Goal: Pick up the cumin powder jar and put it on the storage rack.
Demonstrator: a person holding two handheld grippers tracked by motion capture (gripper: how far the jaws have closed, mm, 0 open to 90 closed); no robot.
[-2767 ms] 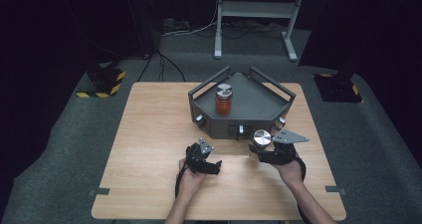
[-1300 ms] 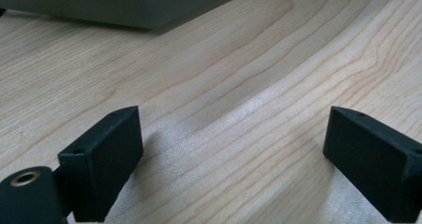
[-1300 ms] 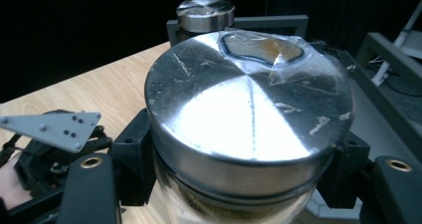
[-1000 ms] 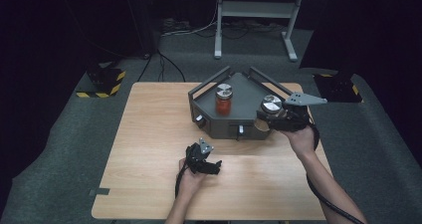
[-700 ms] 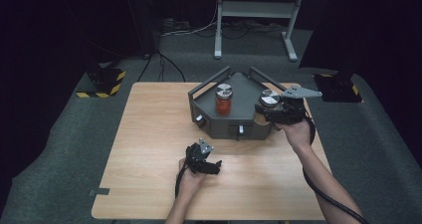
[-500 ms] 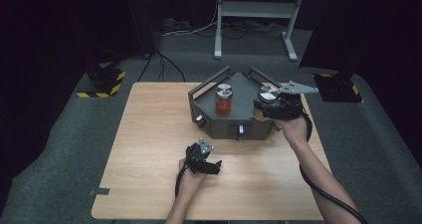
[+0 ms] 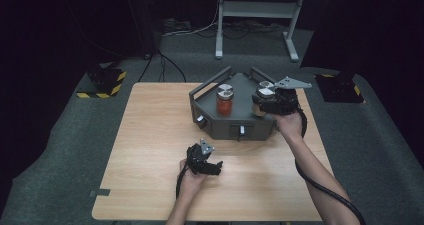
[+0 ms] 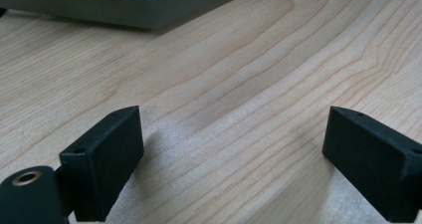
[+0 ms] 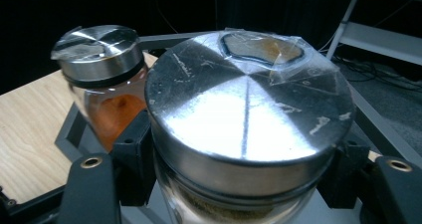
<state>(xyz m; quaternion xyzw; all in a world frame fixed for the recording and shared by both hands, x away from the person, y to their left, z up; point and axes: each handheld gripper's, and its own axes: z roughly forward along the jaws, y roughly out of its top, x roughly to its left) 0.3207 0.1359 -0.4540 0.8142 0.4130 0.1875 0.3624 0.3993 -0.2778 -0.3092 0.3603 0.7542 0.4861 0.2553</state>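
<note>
Table (image 7: 150,150): pale wood, straight grain, matte, rectangular. The left gripper rests low over a bare part of it, near edge side; the right gripper is at the far right.

Rack (image 7: 235,122): grey metal tray, angular with a pointed far end, raised bar rails on the two slanted sides, small knobs on the front wall. It sits ahead and to the right of the left gripper, well apart from it. The right gripper is over its right part. In the left gripper view the rack's front edge (image 8: 124,10) is a flat grey slab across the top.

Right gripper (image 7: 267,101): jaws clamped on the held jar (image 9: 246,134), black blocky pads pressed against the glass just under the lid, one per side. Grey three-cornered plate on top, cable trailing back along the forearm.

Left gripper (image 8: 234,159): jaws wide apart, nothing between them but bare wood. Pads are square-edged matte black blocks.

Held jar: round glass body, tan granular fill, brushed steel lid with scratches and clear tape over an oval window.

Second jar (image 9: 102,79): same build, orange-red fill, taped steel lid. It stands upright in the rack just beside the right gripper's left pad; touching or not, can't tell.
</note>
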